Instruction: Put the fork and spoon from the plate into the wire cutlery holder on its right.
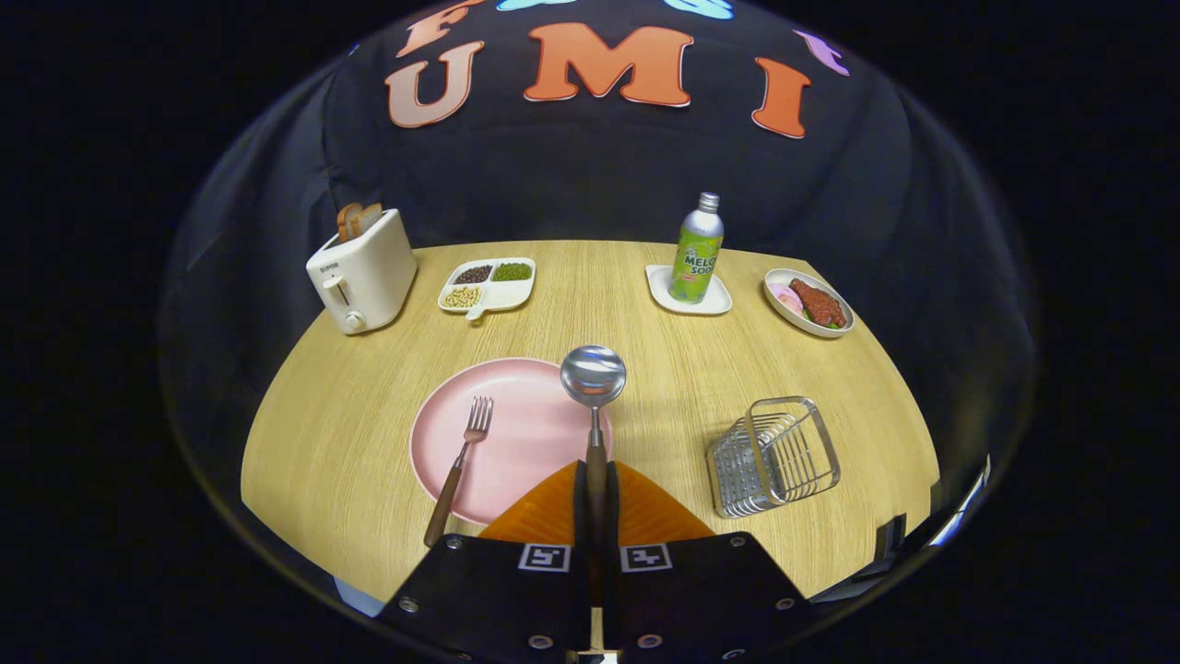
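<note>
My gripper (595, 480) is shut on the wooden handle of the spoon (594, 378), whose shiny bowl points away from me, raised over the right rim of the pink plate (525, 433). The fork (461, 466) with its wooden handle lies on the plate's left side, handle hanging over the near rim, left of my fingers. The wire cutlery holder (774, 454) stands on the table to the right of the plate and of my fingers, and nothing shows inside it.
Along the far side of the wooden table (350, 433) stand a white toaster (361, 272) with bread, a divided dish of beans (487, 284), a green soda bottle (696, 249) on a white coaster, and a plate of food (809, 302).
</note>
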`<state>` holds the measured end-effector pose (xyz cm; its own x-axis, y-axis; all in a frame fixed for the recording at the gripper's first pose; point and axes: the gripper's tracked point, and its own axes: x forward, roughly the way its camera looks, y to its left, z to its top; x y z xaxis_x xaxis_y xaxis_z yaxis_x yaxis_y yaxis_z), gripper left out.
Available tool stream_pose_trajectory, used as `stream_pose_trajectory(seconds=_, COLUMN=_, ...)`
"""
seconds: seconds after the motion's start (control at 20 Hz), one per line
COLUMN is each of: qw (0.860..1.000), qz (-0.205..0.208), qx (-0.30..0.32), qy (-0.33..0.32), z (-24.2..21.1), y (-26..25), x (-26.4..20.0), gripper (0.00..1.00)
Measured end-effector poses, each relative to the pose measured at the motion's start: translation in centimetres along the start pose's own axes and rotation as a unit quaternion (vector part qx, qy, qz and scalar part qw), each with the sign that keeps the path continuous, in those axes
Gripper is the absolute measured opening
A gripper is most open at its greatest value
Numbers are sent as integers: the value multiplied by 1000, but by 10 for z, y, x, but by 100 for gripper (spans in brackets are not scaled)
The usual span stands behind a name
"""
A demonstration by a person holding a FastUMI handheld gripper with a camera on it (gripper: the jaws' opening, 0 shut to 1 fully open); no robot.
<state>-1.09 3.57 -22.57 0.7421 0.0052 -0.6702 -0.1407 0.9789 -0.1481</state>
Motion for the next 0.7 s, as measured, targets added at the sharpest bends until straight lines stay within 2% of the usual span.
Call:
stream_pose_trajectory(seconds=0.4, qw=998, qz=-35, qx=38, qy=27, z=-14, y=-81, x=-39, gripper=5)
stream_pose_trajectory(seconds=0.7, qw=996, qz=-62, qx=37, qy=48, z=-23, y=-123, x=-58, gripper=5)
